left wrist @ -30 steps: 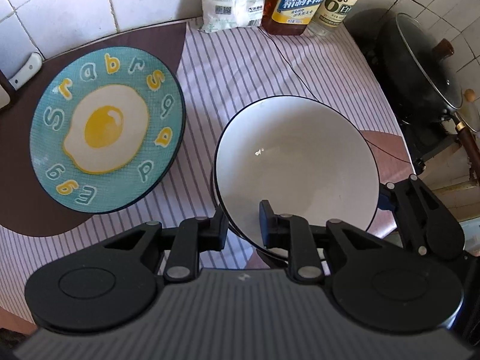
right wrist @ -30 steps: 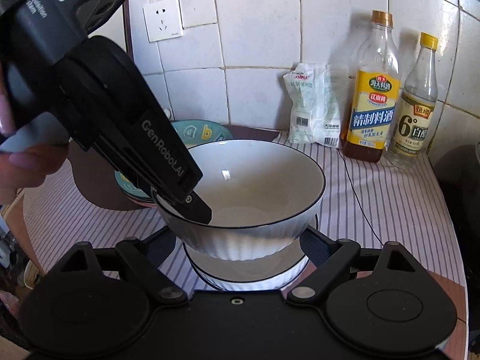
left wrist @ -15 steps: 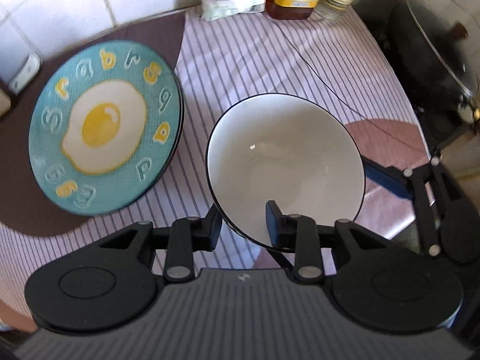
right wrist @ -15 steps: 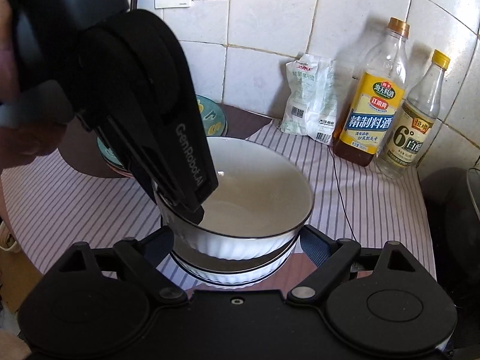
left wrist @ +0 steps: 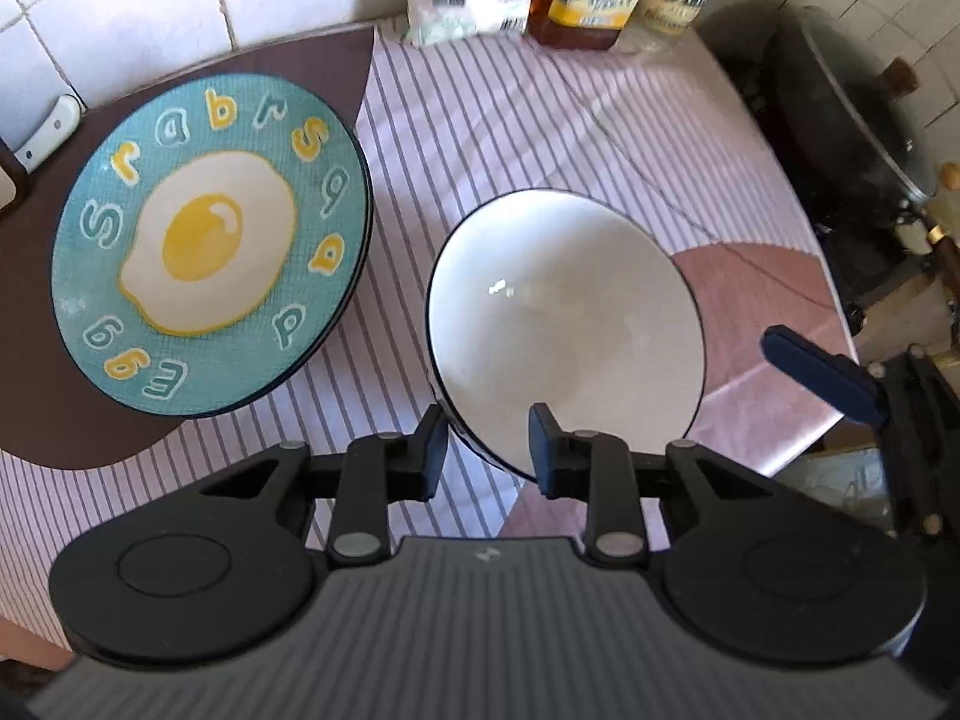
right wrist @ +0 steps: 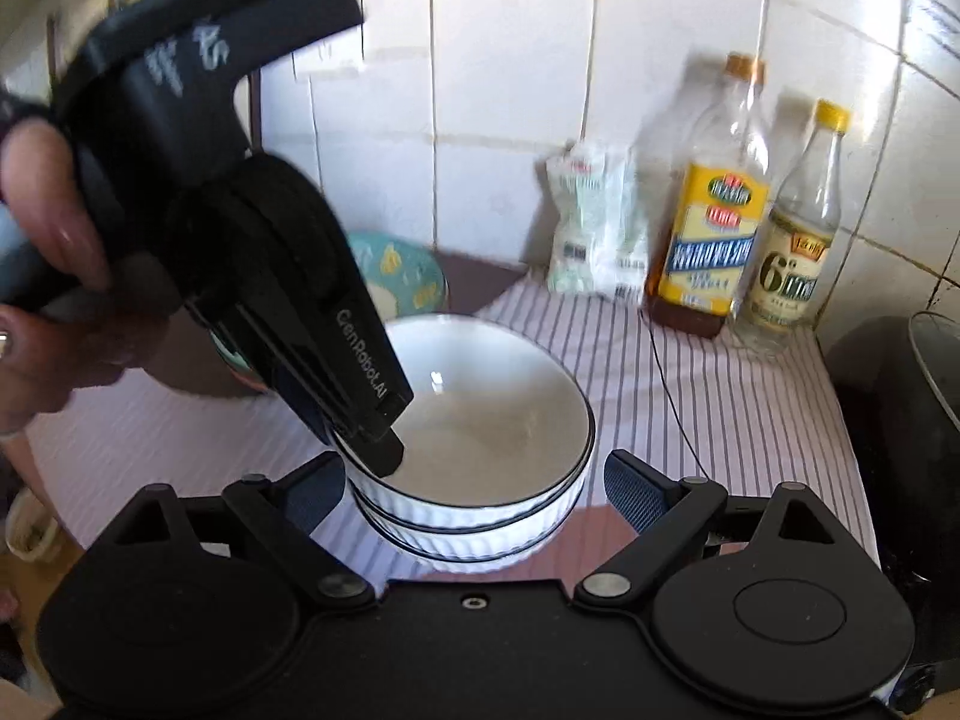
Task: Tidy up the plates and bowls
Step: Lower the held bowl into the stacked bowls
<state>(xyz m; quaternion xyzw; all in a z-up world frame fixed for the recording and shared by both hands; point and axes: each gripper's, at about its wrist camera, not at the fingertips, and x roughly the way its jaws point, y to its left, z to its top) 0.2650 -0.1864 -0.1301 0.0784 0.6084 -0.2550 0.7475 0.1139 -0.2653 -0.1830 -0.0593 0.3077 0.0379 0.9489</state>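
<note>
Bowls: a white bowl [right wrist: 480, 420] with a dark rim is seen nested in a second ribbed white bowl [right wrist: 474, 540] on the striped cloth [right wrist: 720, 408].
Plates: the egg-pattern plate [left wrist: 210, 240] lies just left of the bowls, on top of what looks like more plates, on a brown mat [left wrist: 36, 396].
Step in hand: the top bowl appears to have been set into the stack; the release is judged to be under way or just done.
Left gripper [left wrist: 489, 459]: its jaws straddle the near rim of the top bowl, one finger inside and one outside; a narrow gap is kept, and the pads are not seen pressing on the rim.
Right gripper [right wrist: 474, 486]: its jaws are spread wide on either side of the lower bowl, with nothing gripped.
Pose: the left gripper is pointed steeply down into the bowl, held by a hand [right wrist: 48, 276]; the right one is tilted gently downward, low and near.
Next move: a straight lift of the left gripper is called for, so the rim is not dragged.
</note>
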